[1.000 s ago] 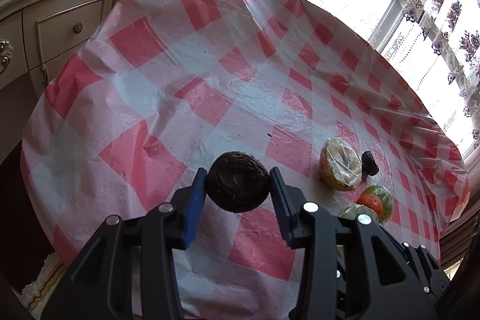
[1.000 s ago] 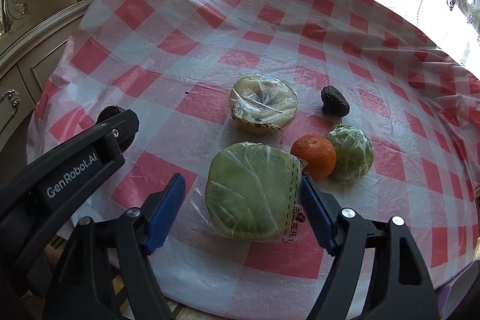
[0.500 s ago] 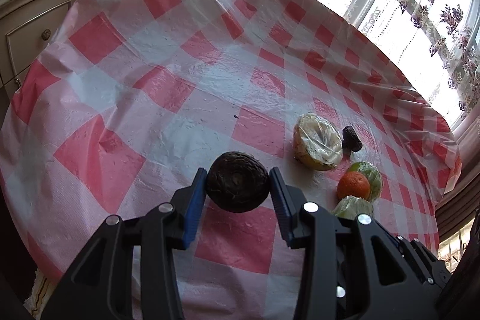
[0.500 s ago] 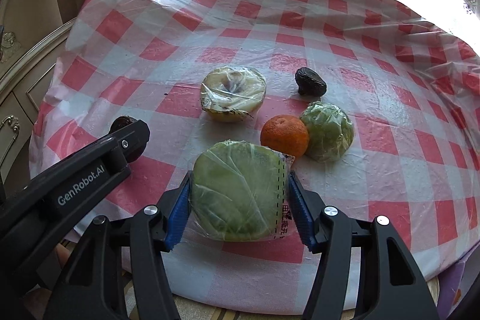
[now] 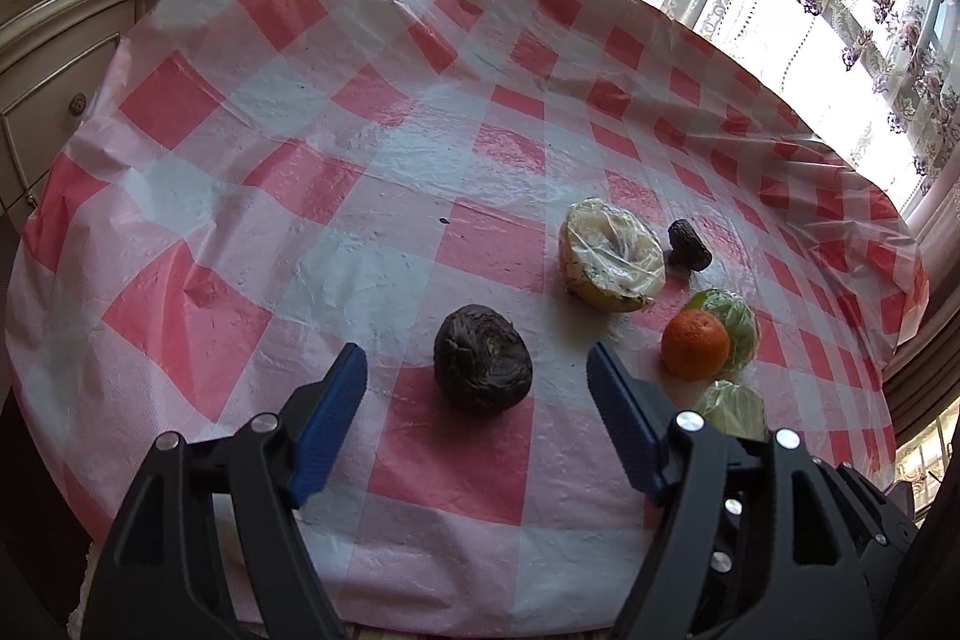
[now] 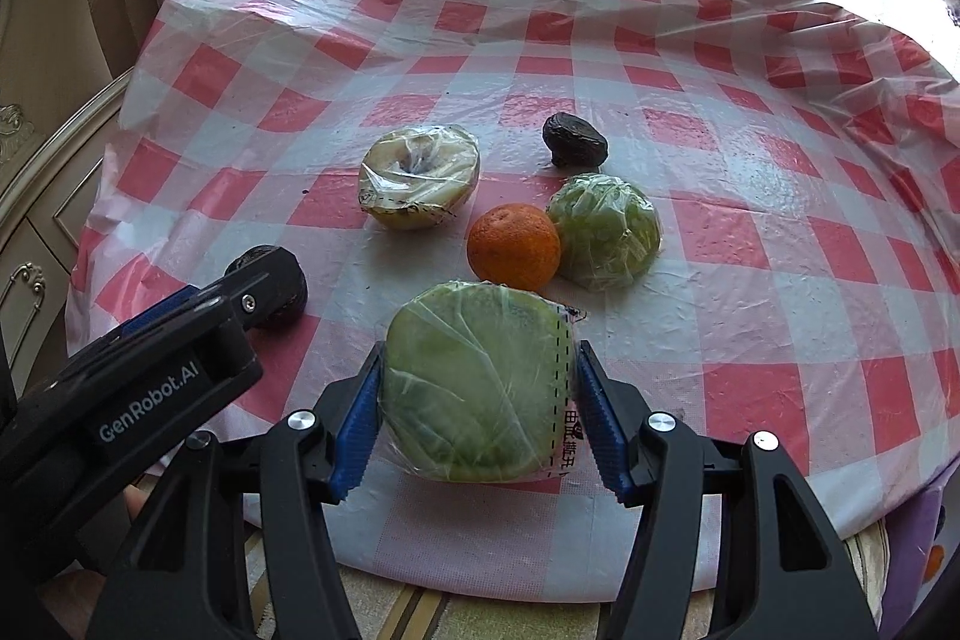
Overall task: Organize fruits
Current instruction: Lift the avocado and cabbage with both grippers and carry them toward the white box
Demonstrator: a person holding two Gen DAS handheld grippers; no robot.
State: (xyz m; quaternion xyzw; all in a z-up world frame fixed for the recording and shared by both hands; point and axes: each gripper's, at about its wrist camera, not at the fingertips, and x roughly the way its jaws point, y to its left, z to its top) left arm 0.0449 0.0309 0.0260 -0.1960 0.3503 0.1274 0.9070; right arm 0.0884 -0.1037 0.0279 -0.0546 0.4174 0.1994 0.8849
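Your right gripper (image 6: pixel 477 409) grips the wrapped green half (image 6: pixel 474 382) at the near table edge. It looks heavy, and its film slippery; hold across its broad flanks. Your left gripper (image 5: pixel 477 421) has just been opening; the dark wrinkled fruit (image 5: pixel 483 367) sits free between its jaws. The orange (image 6: pixel 513 246) sits just ahead.

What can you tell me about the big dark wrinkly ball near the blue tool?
The dark ball is a round, blackish-brown fruit with wrinkled, shriveled skin and a paler, rough patch on top. It sits on the red-and-white checked tablecloth, apart from the other fruits. The left tool has just been opening: its blue pads stand clear on either side and nothing touches the fruit but the cloth.
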